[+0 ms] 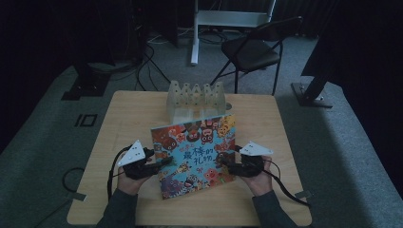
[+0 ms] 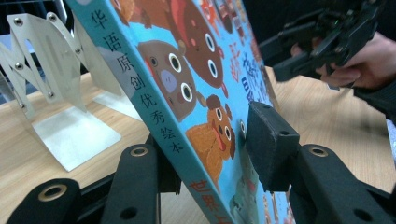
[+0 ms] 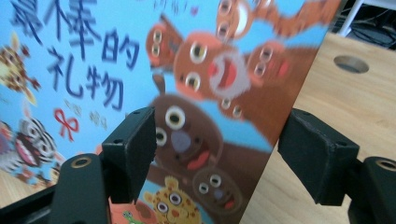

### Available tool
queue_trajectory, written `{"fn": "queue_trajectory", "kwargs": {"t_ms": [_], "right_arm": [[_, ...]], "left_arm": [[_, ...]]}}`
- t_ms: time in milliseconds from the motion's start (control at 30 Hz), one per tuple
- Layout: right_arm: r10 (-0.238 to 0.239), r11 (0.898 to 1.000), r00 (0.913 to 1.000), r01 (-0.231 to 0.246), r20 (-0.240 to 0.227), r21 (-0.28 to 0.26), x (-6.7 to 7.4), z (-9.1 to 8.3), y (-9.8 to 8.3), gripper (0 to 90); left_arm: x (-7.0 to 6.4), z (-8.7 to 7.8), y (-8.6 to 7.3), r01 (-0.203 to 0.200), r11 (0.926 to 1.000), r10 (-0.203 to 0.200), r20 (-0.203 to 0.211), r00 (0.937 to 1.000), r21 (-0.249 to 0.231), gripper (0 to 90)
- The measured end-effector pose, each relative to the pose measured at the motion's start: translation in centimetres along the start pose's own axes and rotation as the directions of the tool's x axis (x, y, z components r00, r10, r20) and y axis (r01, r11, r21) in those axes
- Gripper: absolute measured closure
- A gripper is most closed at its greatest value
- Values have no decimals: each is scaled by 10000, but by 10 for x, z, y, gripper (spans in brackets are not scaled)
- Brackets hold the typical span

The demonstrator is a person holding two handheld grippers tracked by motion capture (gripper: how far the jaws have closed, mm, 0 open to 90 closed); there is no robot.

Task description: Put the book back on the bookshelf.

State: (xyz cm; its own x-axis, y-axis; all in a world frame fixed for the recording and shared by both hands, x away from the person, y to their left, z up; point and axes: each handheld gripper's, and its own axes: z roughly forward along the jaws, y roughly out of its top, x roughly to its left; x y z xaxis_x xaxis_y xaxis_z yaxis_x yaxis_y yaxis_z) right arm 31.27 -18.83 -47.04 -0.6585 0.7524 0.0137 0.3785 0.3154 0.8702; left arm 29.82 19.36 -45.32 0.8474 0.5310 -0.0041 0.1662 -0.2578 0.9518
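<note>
A picture book (image 1: 195, 154) with a blue cover full of cartoon animals is held tilted up off the wooden table (image 1: 128, 118). My left gripper (image 1: 164, 162) is shut on its left, spine side; in the left gripper view the spine (image 2: 154, 107) is pinched between both jaws of the left gripper (image 2: 210, 154). My right gripper (image 1: 227, 166) is at the book's right edge. In the right gripper view the right gripper (image 3: 224, 154) is open, jaws wide apart, and the book (image 3: 140, 70) has its edge between them.
A metal accordion book rack (image 1: 195, 99) stands just behind the book, also seen as the rack (image 2: 60, 93) from the left gripper. A round hole (image 3: 351, 64) is in the tabletop. A black folding chair (image 1: 252, 50) stands on the floor beyond the table.
</note>
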Motion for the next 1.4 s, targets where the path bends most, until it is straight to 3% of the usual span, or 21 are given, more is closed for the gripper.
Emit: {"fn": "queue_trajectory", "kwargs": {"t_ms": [200, 367, 600, 767, 933, 1067, 1400], "right_arm": [[136, 9994, 9997, -130, -213, 307, -5, 11, -15, 274], [387, 9987, 9966, -362, -724, 348, -12, 18, -27, 274], [663, 9973, 9930, -628, -979, 384, -19, 20, -32, 272], [481, 9987, 9934, -460, -1038, 221, -18, 20, -32, 274], [296, 9995, 9946, -281, -991, 166, -18, 20, -32, 261], [255, 9997, 9967, -256, -768, 0, -20, 18, -31, 264], [455, 9986, 9962, -473, -745, -226, -27, 17, -34, 269]], "left_arm": [[0, 0, 1, 92, 9998, -89, 167, 9998, -180, 598], [-1, 0, 3, 146, 9994, -139, 230, 9996, -312, 601], [-3, -1, 6, -122, 9997, 127, 243, 9996, -206, 608], [-4, -2, 6, -299, 9995, 301, 207, 9993, -110, 622], [-9, 0, 8, -892, 9957, 893, -48, 9960, 250, 681], [-14, 1, 10, -1311, 9910, 1306, 188, 9913, 257, 733], [-18, 2, 10, -1433, 9895, 1426, 368, 9891, 182, 768]]}}
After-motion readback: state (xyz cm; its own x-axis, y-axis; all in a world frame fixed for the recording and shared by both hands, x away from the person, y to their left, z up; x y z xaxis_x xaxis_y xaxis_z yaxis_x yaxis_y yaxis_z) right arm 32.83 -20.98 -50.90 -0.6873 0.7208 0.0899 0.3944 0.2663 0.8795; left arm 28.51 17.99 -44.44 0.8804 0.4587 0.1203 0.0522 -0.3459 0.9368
